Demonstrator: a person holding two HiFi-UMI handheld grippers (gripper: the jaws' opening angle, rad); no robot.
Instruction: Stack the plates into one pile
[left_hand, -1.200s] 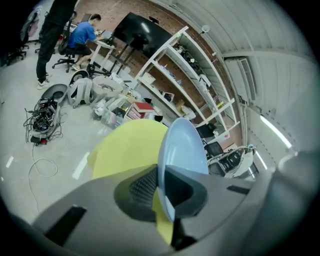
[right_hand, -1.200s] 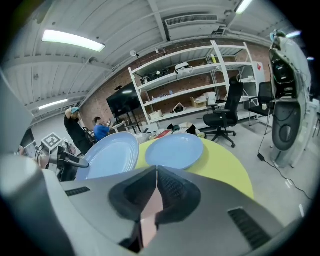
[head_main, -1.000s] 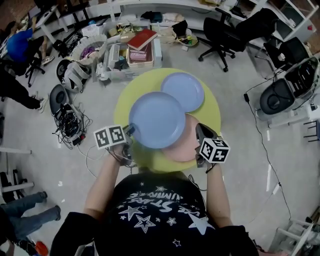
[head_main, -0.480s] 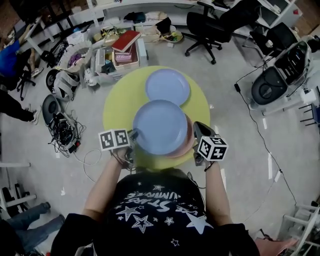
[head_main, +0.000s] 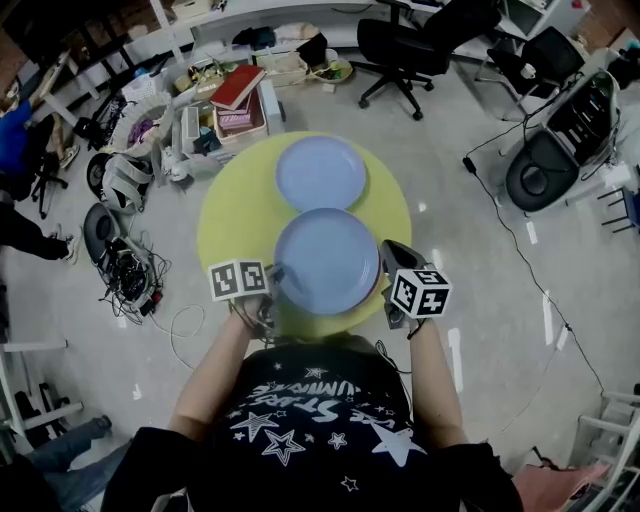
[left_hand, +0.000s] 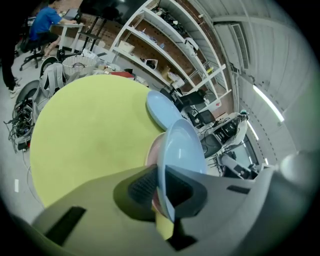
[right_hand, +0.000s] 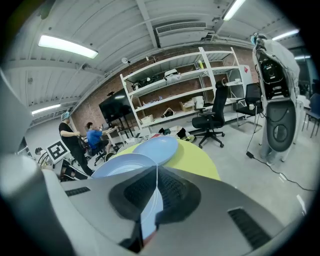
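Blue, its rim pinched in the fingers of the left gripper (head_main: 268, 286) and right gripper (head_main: 388, 264), the held plate (head_main: 327, 262) has moved over the pink plate (left_hand: 153, 150) at the tabletop's (head_main: 228, 215) near edge, ready to lower.

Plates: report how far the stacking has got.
Done: no plate is released onto the pile. In hand: the left claw grips a blue plate by its rim, tilted over the pink plate, whose rim the right claw pinches. Left: set it down, then add the second blue plate, lying farther back on the yellow table.
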